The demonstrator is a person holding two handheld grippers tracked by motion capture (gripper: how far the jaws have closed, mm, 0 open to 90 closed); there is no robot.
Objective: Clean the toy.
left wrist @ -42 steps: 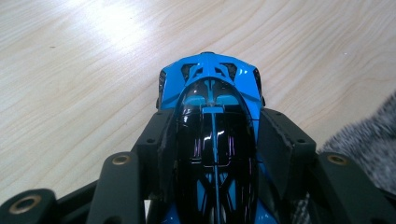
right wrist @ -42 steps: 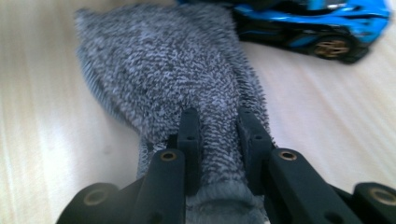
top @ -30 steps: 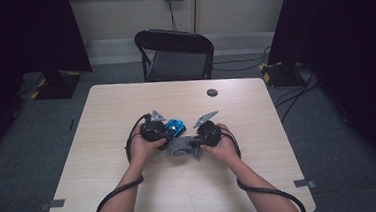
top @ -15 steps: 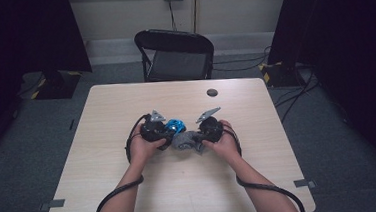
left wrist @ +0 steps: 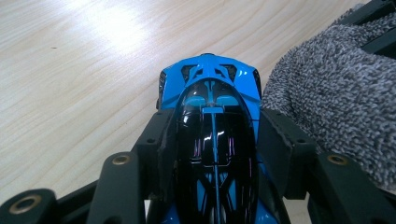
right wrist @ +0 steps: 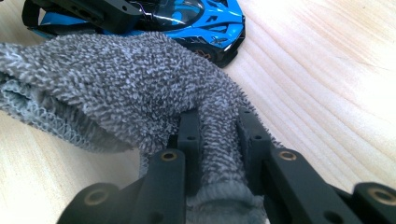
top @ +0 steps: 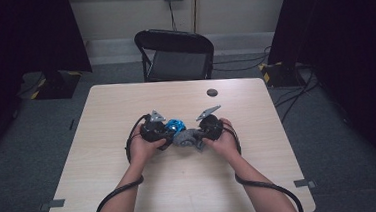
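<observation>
High view. Light wood-grain rectangular table (top: 131,190), seen from above. At its centre, a glossy blue and black toy car (top: 176,125), with a grey knitted terry cloth (top: 188,138) touching it at about 4 o'clock. Left gripper (top: 166,130), black with a grey three-cornered plate, sits at 9 o'clock of the car, held in the person's left hand (top: 141,148). Right gripper (top: 198,135) sits at 3 o'clock of the cloth, held in the right hand (top: 223,142). Black cables (top: 117,193) trail from both grippers toward 6 o'clock. A small dark round disc (top: 212,92) lies on the table at 1 o'clock of the car, well apart. A black folding chair (top: 176,54) stands beyond the table's far edge at 12 o'clock.

Left gripper view. Toy car (left wrist: 212,140) lies lengthwise between the two black jaws, nose toward 12 o'clock; the pads press on both flanks, pinching the car. Grey cloth (left wrist: 336,102) bulks at 3 o'clock, touching the car's side. Table surface (left wrist: 79,70) extends to 10 o'clock.

Right gripper view. Jaws closed tight on a bunched fold of the grey cloth (right wrist: 140,88), which spreads toward 10 o'clock. Toy car (right wrist: 205,23) at 12 o'clock, partly covered by the cloth; the left gripper's black jaw (right wrist: 88,11) lies across it at 11 o'clock.
</observation>
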